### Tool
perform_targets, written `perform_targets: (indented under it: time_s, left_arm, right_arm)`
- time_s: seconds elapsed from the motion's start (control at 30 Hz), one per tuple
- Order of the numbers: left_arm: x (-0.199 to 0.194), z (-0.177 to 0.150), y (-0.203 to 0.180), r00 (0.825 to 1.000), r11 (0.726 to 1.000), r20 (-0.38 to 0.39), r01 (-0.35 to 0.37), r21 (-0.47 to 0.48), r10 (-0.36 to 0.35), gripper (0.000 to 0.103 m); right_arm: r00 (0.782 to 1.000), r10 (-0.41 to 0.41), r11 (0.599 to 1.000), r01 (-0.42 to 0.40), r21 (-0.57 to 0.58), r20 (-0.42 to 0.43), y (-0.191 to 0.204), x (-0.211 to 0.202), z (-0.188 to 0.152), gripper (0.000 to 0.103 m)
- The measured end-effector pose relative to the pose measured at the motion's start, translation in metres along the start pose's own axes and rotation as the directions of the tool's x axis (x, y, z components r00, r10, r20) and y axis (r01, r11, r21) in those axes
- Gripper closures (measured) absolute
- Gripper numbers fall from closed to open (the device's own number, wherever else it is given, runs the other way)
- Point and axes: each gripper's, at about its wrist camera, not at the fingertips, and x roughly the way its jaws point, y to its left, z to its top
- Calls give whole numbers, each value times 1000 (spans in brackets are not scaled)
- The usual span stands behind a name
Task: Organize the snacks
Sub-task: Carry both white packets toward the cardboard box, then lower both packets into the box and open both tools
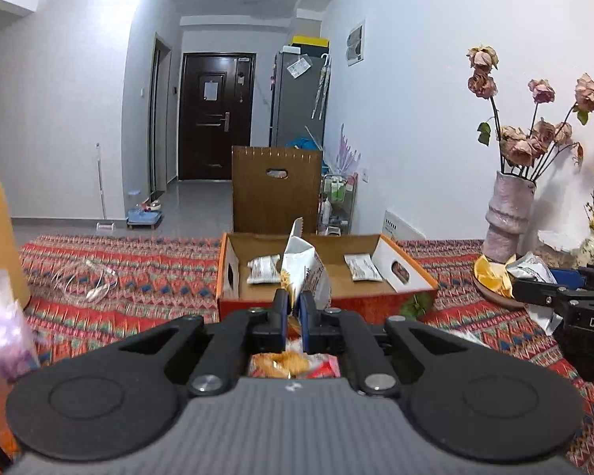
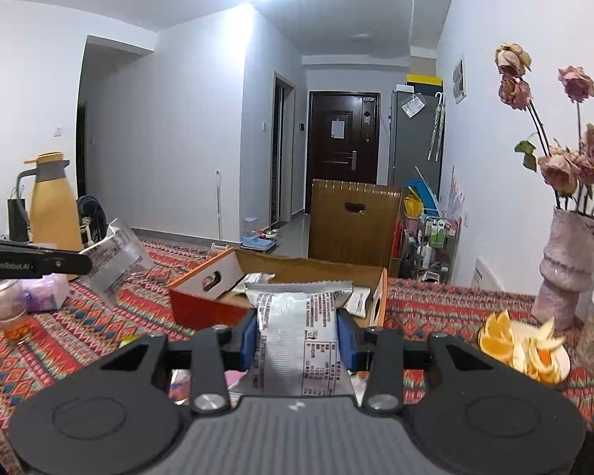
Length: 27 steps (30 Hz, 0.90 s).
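Note:
My left gripper (image 1: 293, 308) is shut on the lower edge of a white snack bag (image 1: 303, 261) with a cracker picture, held upright in front of the open orange cardboard box (image 1: 376, 306). Two silver packets (image 1: 263, 269) (image 1: 362, 267) lie on the box floor. My right gripper (image 2: 297, 340) is shut on a silver snack packet (image 2: 297, 328) with black print, just short of the box (image 2: 202, 301). At the left of the right wrist view, the left gripper (image 2: 85, 263) shows with its bag (image 2: 115, 257). The right gripper (image 1: 518, 287) shows at the right edge of the left wrist view.
The table has a red patterned cloth (image 1: 138, 289). A vase of dried roses (image 2: 566, 269) and a plate of orange slices (image 2: 522, 346) stand to the right. On the left are a yellow jug (image 2: 53, 206), a glass (image 2: 10, 308) and a clear bowl (image 1: 85, 281). A wooden chair back (image 2: 354, 221) stands behind the box.

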Motion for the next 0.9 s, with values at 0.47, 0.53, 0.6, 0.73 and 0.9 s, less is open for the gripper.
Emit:
perform_targets:
  time_s: [0.47,0.53,0.6,0.73,0.9]
  left_arm:
    - [121,63,5,999,998,-23,43,42,-42,96]
    - [142,70,5,998,998,-38,58,34,-57,96]
    - [165,75,6,996,997,-57,72,23,-70,96]
    - [212,85,11,990,996,-107,87,-7,-87,96]
    - [275,88,19,976,995,-198,84,-55,-94,96]
  right_arm:
    - [997,70,997,-69,29,-14,-42,121,73,63]
    - [997,72,997,-71,26,-30,-46,146,81,63]
    - [995,82,996,-80,33,-53,-50,170,87,63]
    - [987,113,991,-104,83,-113,-60,224,96,63]
    - [965,151,978,-115,171,-214,-74,300,91,64]
